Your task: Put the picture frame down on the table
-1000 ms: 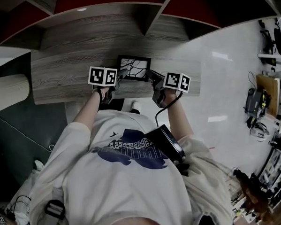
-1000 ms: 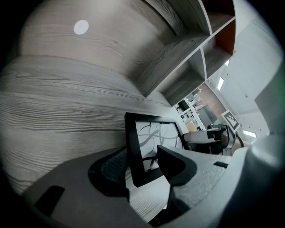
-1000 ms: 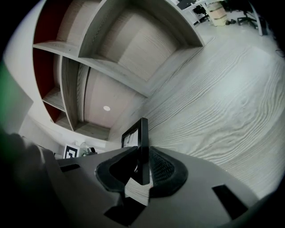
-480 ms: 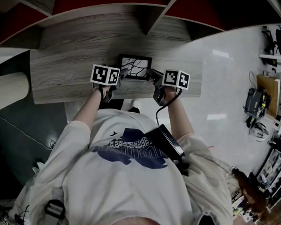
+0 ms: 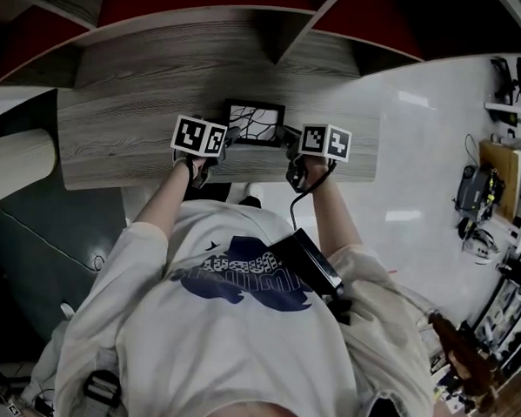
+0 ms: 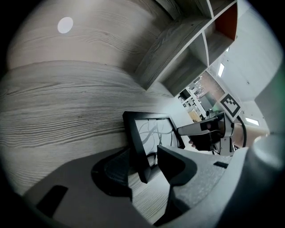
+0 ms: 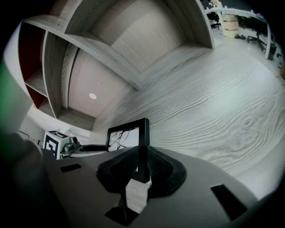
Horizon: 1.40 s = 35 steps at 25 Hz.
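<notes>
- The person [image 5: 236, 333] stands at the near edge of the grey wood-grain table [image 5: 124, 144], arms forward, one tool in each hand.
- The picture frame [image 5: 254, 123] is over the table near its front edge, between the two tools and in front of the open shelving [image 5: 278, 39].
- The head view shows only the frame's black border and pale face with dark lines. Marker cubes cover both sets of jaws there.
- The left tool [image 5: 227, 139] is at the frame's left edge. In its own view the left tool [image 6: 144, 164] has its jaws either side of that edge of the picture frame [image 6: 147, 133]. The outer pad lies against the edge, and a narrow gap shows at the inner jaw, so the jaws are slightly apart.
- That view also shows the right tool [image 6: 209, 133] at the frame's far side.
- The right tool [image 5: 286, 139] is at the frame's right edge. In its own view the right tool [image 7: 141, 167] has both ribbed pads pressed onto that edge of the picture frame [image 7: 129, 133], which stands near upright.
- No view settles whether the frame's lower edge touches the table.
</notes>
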Tool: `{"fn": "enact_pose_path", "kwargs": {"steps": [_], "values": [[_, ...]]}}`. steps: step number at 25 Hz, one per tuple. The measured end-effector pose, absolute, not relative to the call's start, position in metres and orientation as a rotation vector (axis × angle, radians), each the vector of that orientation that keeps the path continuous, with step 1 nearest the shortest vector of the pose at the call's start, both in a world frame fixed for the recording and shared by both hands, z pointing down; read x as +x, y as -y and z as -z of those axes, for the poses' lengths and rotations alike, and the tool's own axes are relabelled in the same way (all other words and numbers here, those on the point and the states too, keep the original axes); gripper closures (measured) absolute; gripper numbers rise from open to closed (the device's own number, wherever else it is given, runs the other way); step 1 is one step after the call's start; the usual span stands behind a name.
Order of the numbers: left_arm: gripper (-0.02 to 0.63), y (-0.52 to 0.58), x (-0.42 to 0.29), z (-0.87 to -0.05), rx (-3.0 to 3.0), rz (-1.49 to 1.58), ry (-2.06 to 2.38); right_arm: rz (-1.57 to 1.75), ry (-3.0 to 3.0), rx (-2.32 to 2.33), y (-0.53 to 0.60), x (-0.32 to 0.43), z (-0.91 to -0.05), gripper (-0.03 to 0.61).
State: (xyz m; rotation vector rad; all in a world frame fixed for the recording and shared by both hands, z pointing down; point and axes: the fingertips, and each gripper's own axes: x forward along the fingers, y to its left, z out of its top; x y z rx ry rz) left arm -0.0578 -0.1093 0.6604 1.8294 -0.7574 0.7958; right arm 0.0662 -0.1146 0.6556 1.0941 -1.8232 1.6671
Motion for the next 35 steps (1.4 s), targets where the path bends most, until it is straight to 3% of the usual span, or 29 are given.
{"fn": "enact_pose_path", "kwargs": {"steps": [20, 35], "values": [[0.428, 0.1054, -0.056, -0.6625, 1.809, -1.125, 0.632, -1.444, 1.654, 1.072, 0.1169, 0.0656, -0.6509, 0.518], [0.428, 0.1081, -0.0649, -0.6595, 1.774, -1.033, 0.653, -1.405, 1.636, 1.073, 0.1182, 0.066, -0.6574, 0.518]]}}
